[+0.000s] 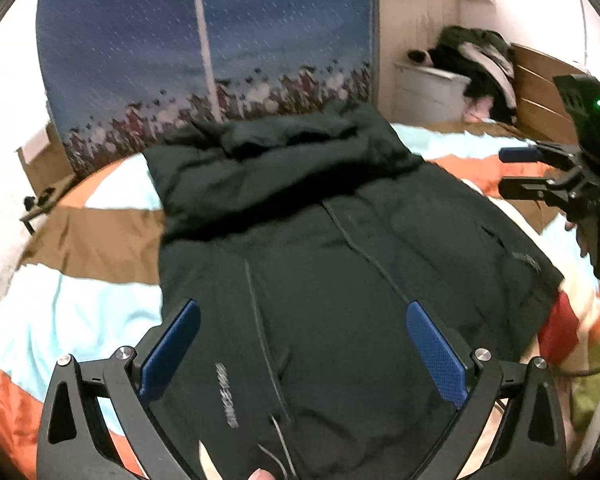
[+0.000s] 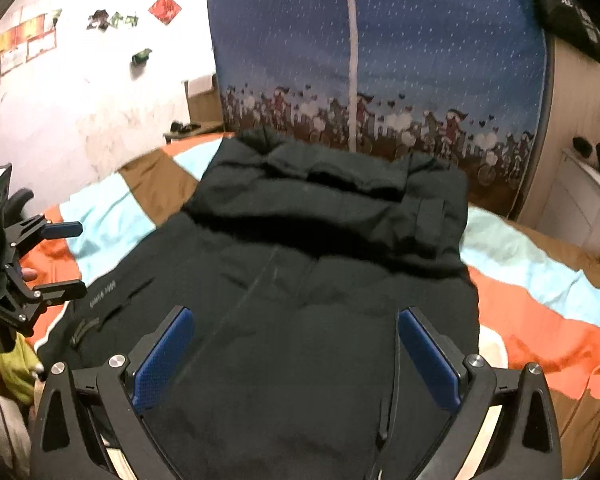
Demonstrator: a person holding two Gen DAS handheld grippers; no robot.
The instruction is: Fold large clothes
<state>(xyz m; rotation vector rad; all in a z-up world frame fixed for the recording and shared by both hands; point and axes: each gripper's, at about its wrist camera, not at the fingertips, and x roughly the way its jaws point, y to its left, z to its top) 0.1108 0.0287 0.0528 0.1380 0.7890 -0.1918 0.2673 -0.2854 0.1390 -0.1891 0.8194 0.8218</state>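
Jacket (image 1: 320, 260), dark and padded, lies on the striped bed (image 1: 80, 300) directly ahead of both the left gripper (image 1: 300, 352) and right gripper (image 2: 296, 356), each spread wide and empty. Likely bulky, soft, slippery-shelled; pinch hem corners.

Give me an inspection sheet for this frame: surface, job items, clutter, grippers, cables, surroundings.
Surface: bed with striped bedspread in orange, light blue and brown.
Job's things: black jacket lying spread on the bedspread, its far end folded back over itself.
Clutter: dark clothes pile on a white cabinet; yellow-green cloth at the bed's near edge.
Grippers: left gripper open, above the jacket; right gripper open, above the jacket.
Cables: nothing seen for certain.
Surroundings: blue printed fabric wardrobe behind the bed; white wall with paper decorations.
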